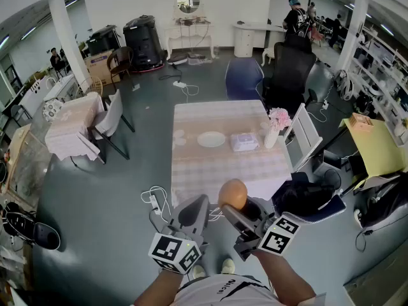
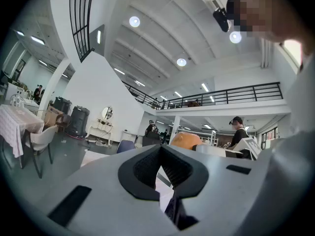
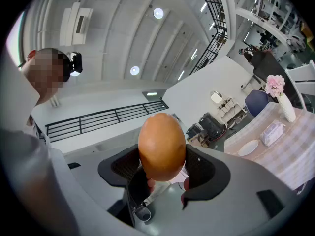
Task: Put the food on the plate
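Right hand-held gripper (image 3: 162,167) holds food (image 3: 162,144) near table (image 1: 191,180) edge.

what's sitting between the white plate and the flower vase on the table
A tissue pack lies between the plate and the vase of pink flowers; the head view shows it best.

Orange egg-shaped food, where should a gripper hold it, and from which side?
Take the orange egg-shaped food across its short width, at or just below the widest girth, coming in along its long axis. It is smooth and rounded, so pads nearer an end would likely squeeze it out. The right gripper holds it so now, pads on opposite sides.
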Action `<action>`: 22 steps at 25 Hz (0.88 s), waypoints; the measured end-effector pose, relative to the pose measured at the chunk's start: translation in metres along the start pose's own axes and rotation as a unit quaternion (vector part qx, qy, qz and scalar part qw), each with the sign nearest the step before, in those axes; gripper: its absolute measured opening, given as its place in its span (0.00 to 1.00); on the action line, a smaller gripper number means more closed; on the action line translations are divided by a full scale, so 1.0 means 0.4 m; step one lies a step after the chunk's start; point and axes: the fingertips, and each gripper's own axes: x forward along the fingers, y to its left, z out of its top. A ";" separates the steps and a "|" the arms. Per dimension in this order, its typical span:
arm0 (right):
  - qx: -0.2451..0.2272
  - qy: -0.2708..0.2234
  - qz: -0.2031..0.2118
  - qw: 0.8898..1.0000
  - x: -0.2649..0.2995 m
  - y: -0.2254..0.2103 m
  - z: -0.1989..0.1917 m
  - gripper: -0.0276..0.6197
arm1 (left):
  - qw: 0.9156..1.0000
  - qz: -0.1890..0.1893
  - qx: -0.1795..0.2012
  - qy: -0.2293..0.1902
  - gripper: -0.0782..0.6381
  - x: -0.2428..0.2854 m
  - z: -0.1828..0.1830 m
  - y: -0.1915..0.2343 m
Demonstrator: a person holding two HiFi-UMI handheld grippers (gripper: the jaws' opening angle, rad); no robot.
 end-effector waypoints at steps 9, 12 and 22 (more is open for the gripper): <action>0.004 0.004 0.002 1.000 -0.007 -0.014 0.006 0.46 | 1.000 0.004 0.004 0.005 0.12 0.016 -0.013 -0.001; 0.012 -0.002 0.006 1.000 -0.013 -0.019 0.010 0.46 | 1.000 0.010 0.010 0.006 0.12 0.010 -0.017 0.014; 0.031 -0.018 0.015 0.999 -0.016 -0.032 0.069 0.46 | 0.999 0.039 0.016 -0.004 0.12 0.013 0.024 0.055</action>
